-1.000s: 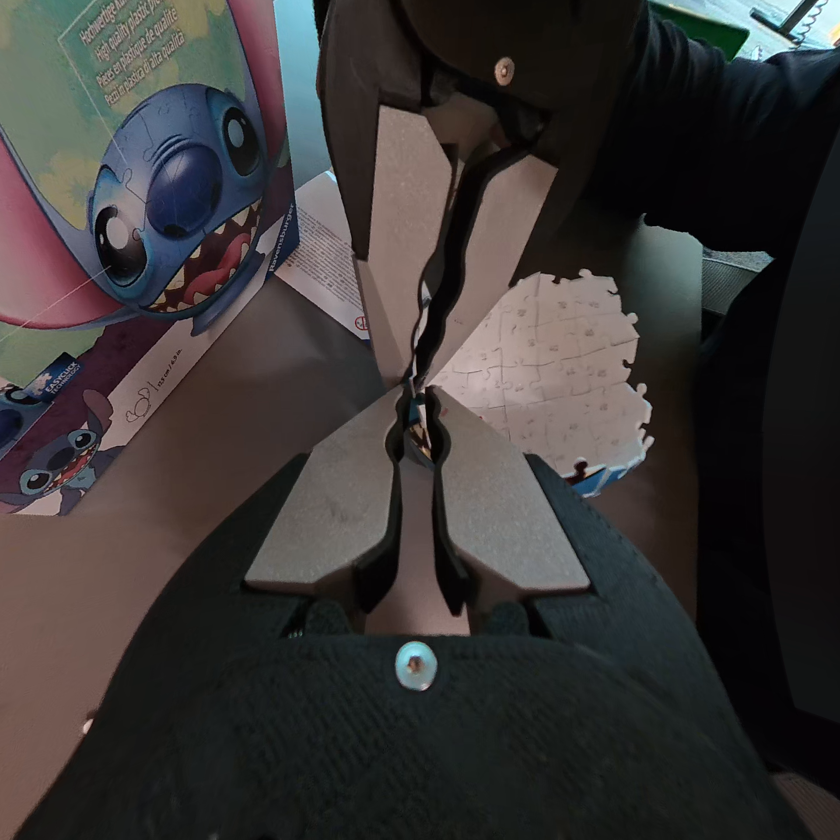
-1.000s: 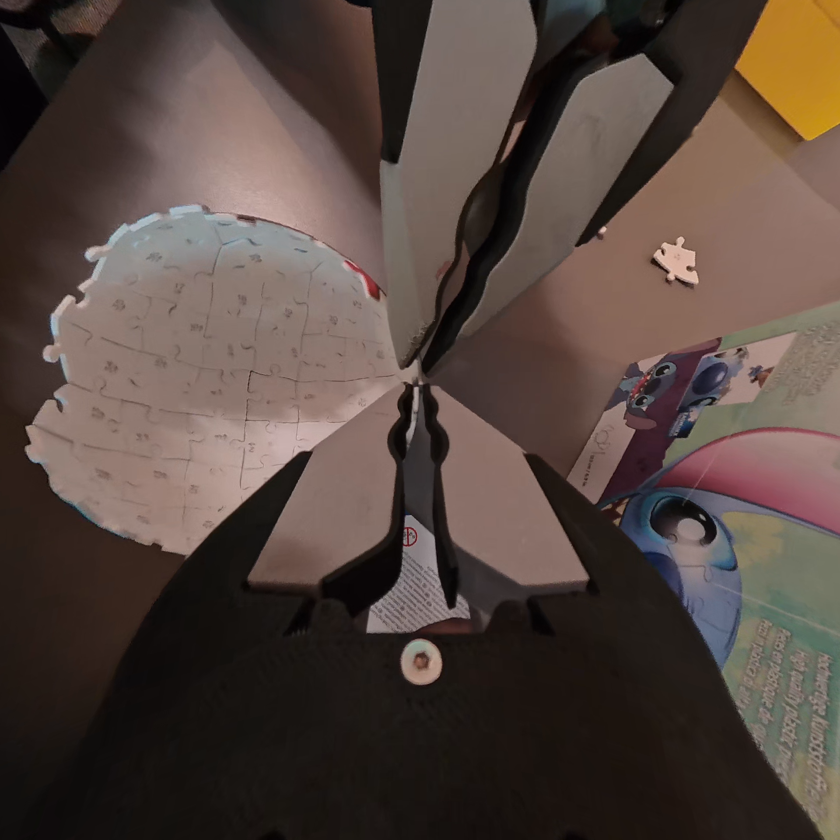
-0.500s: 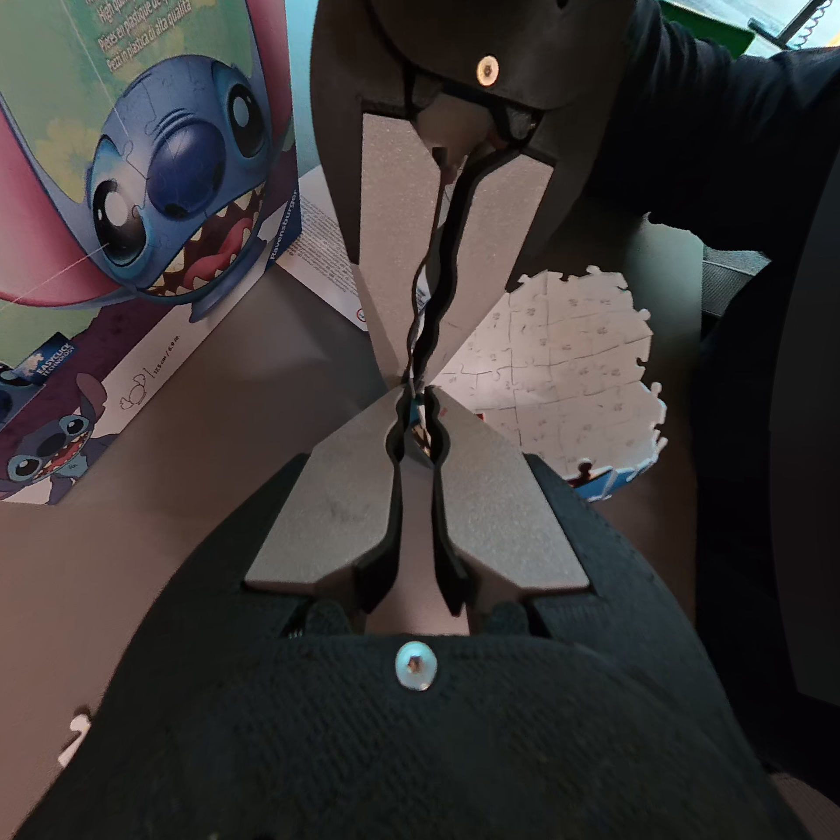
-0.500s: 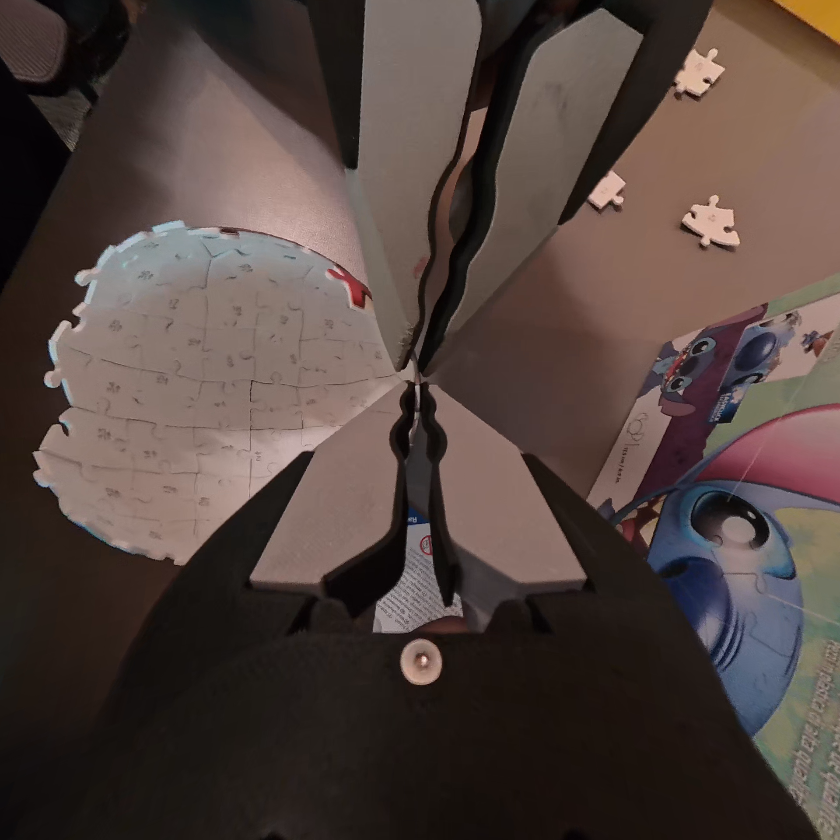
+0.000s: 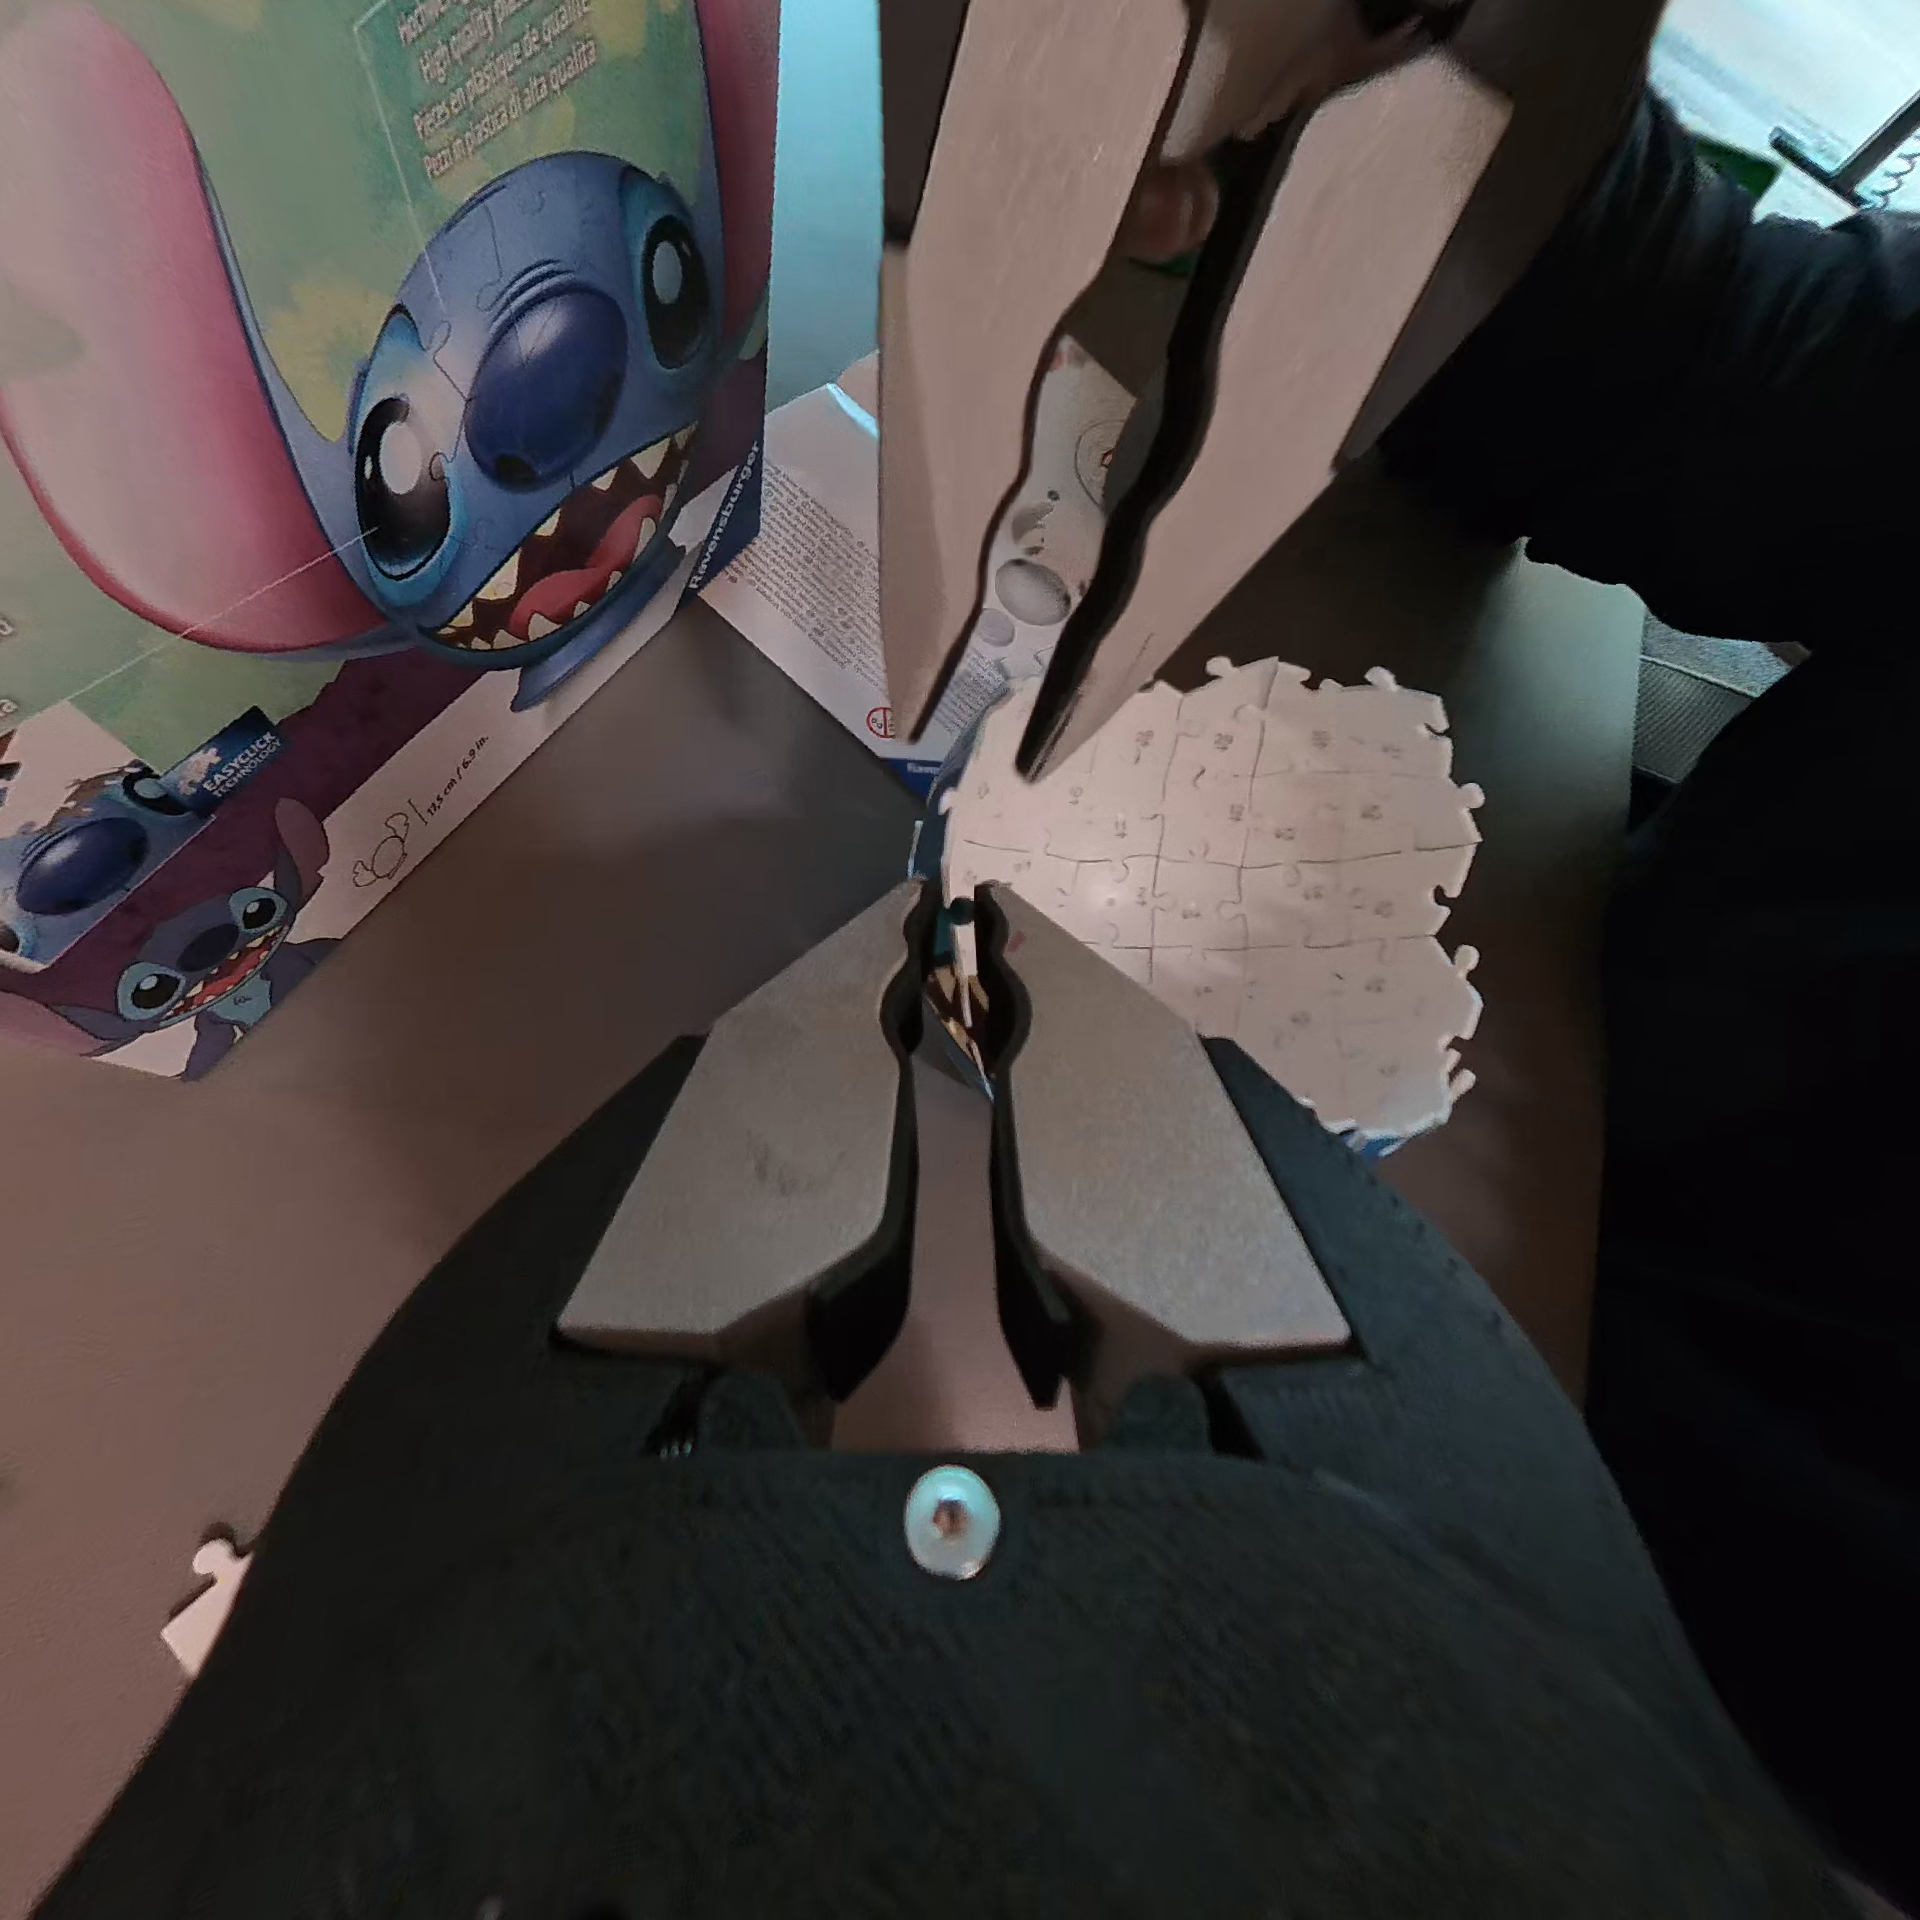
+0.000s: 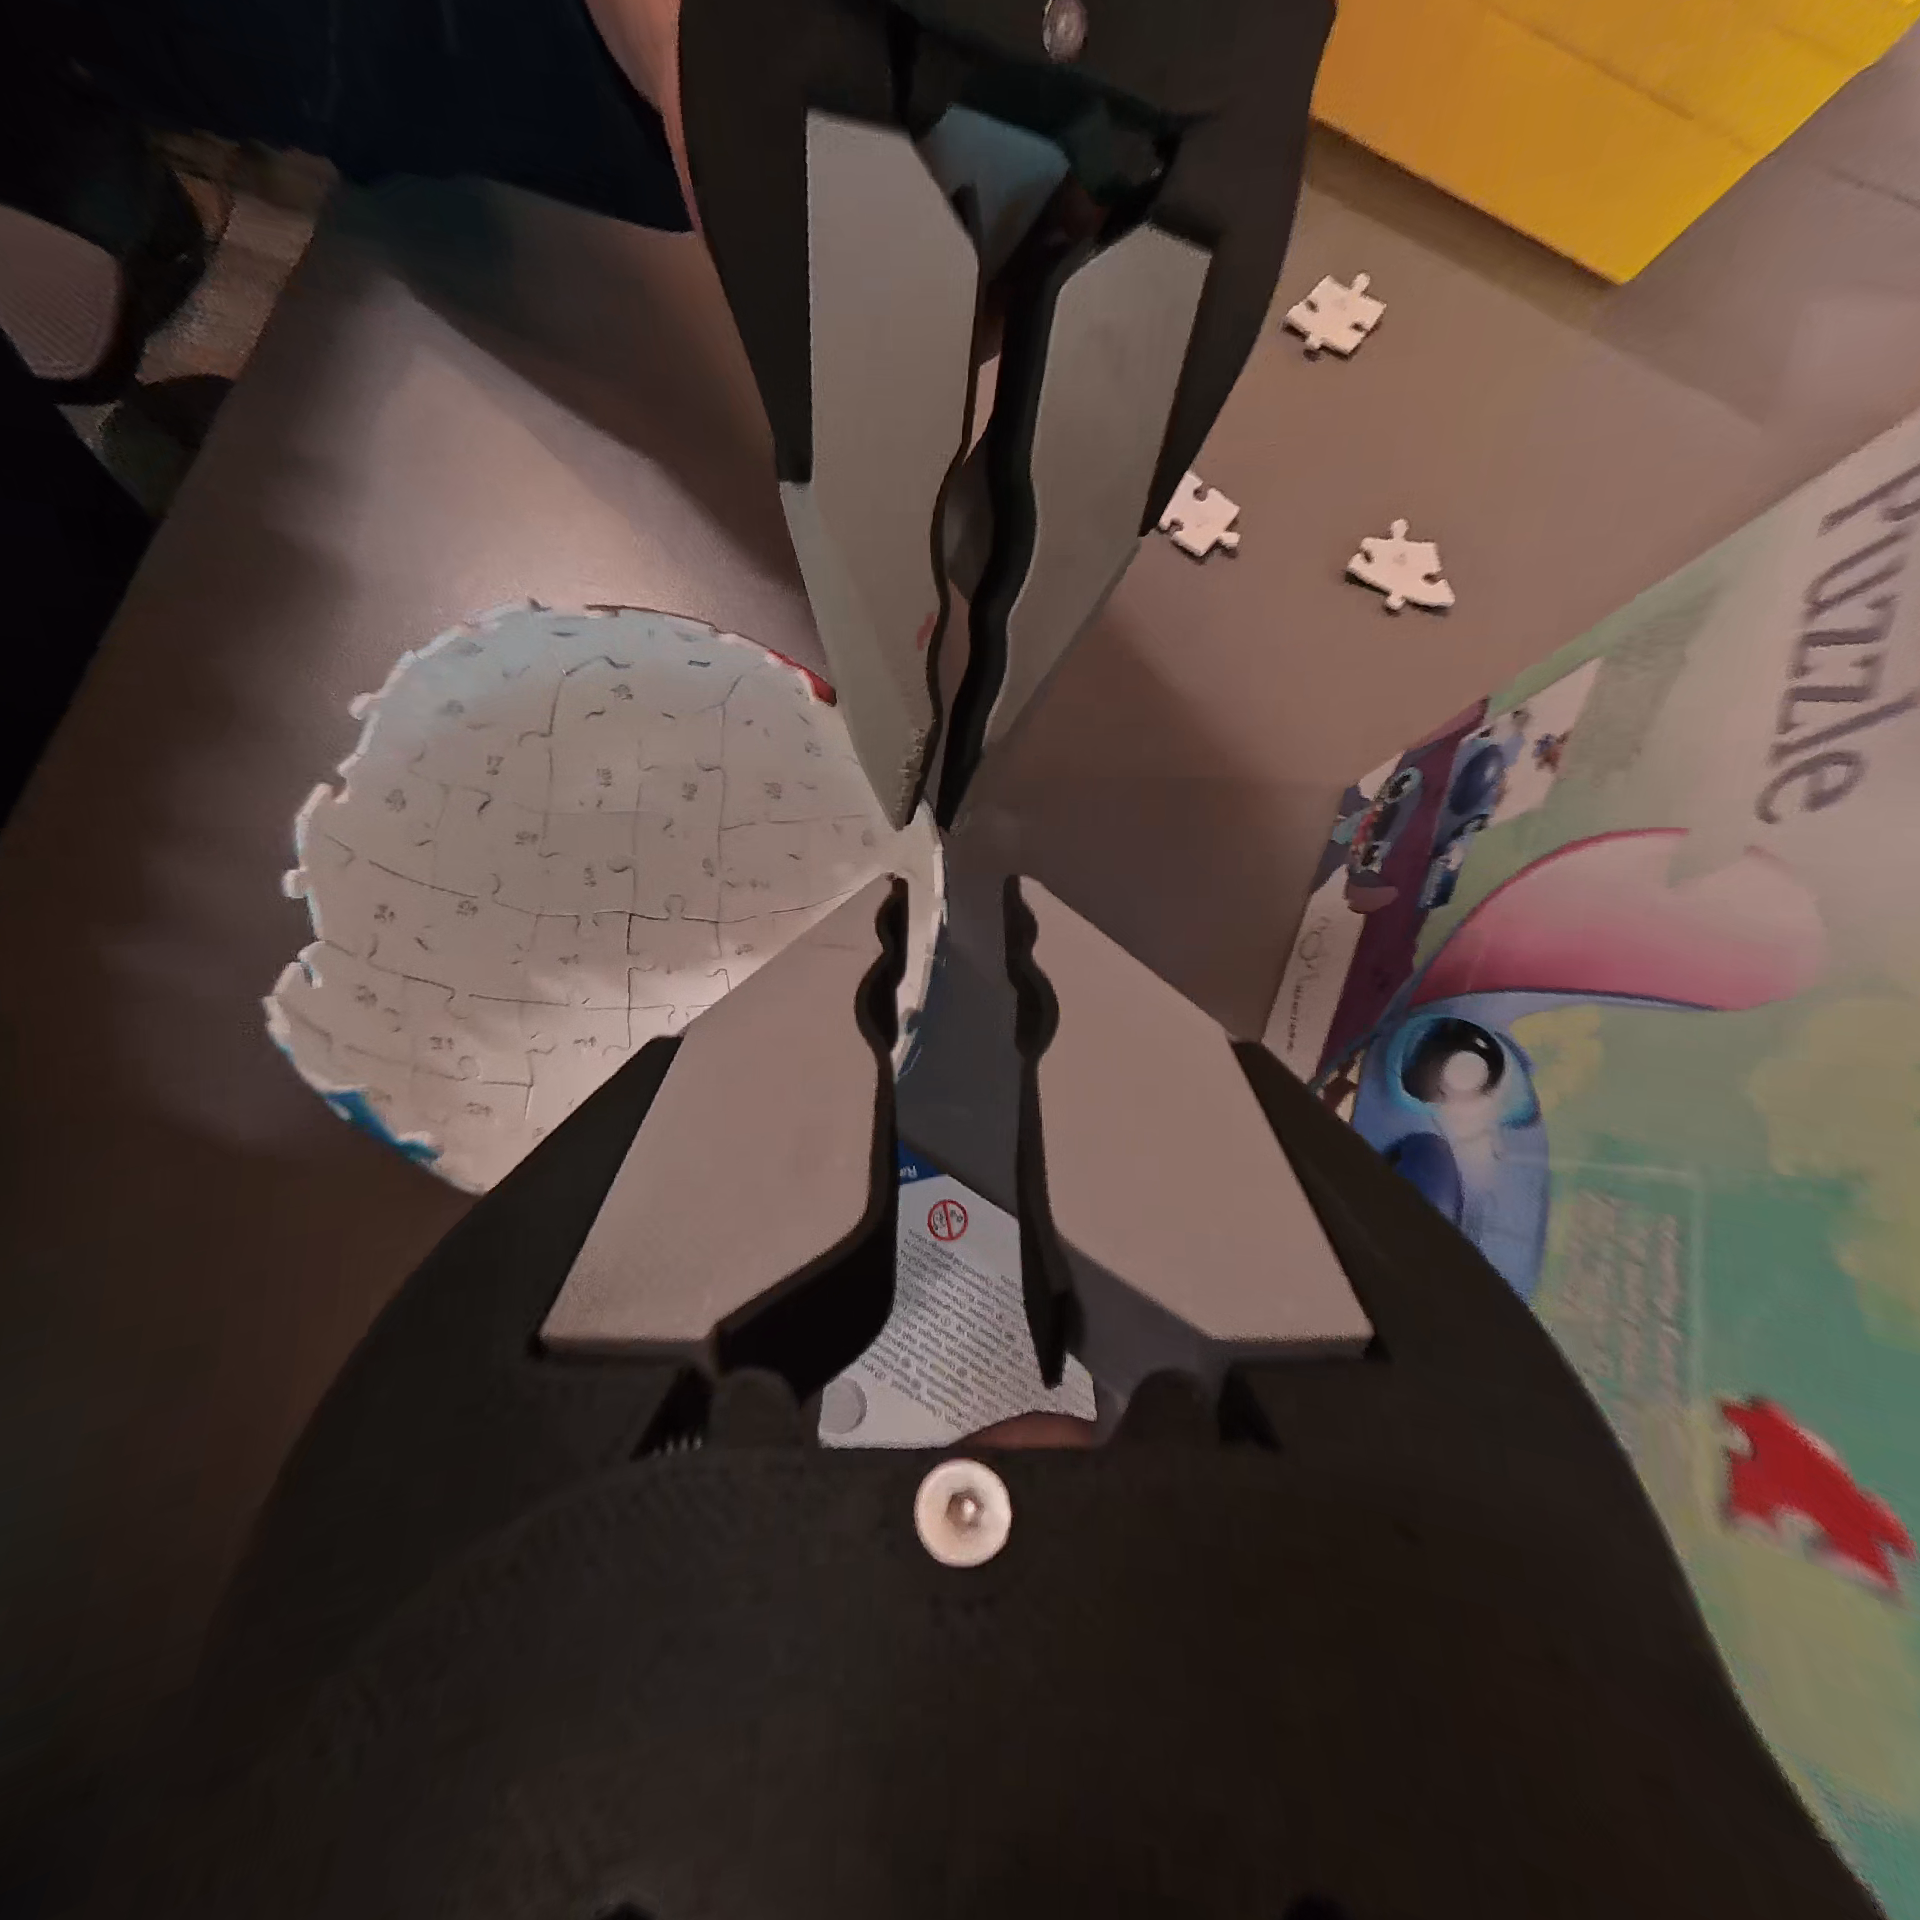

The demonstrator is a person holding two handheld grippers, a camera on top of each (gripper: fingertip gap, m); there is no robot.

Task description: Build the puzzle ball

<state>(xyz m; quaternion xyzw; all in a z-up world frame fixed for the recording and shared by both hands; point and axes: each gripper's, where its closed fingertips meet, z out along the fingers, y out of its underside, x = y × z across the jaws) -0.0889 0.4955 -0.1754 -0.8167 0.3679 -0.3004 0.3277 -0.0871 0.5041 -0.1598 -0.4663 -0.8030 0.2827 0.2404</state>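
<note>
The right wrist view shows three loose white puzzle pieces (image 6: 1335, 314) on the brown table (image 6: 520, 468) and a yellow box (image 6: 1621, 114); the left wrist view shows only one loose piece (image 5: 208, 1605), plus the picture box (image 5: 343, 416) standing up. There is one half-built puzzle ball (image 5: 1247, 883), and the left gripper (image 5: 951, 899) pinches its rim. A moment ago the right gripper (image 6: 951, 883) was closed at that rim too, but now its fingers are apart.

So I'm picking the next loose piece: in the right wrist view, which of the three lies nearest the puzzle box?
The rightmost loose piece, just above the puzzle box edge. The other two, and, lie farther off.
</note>
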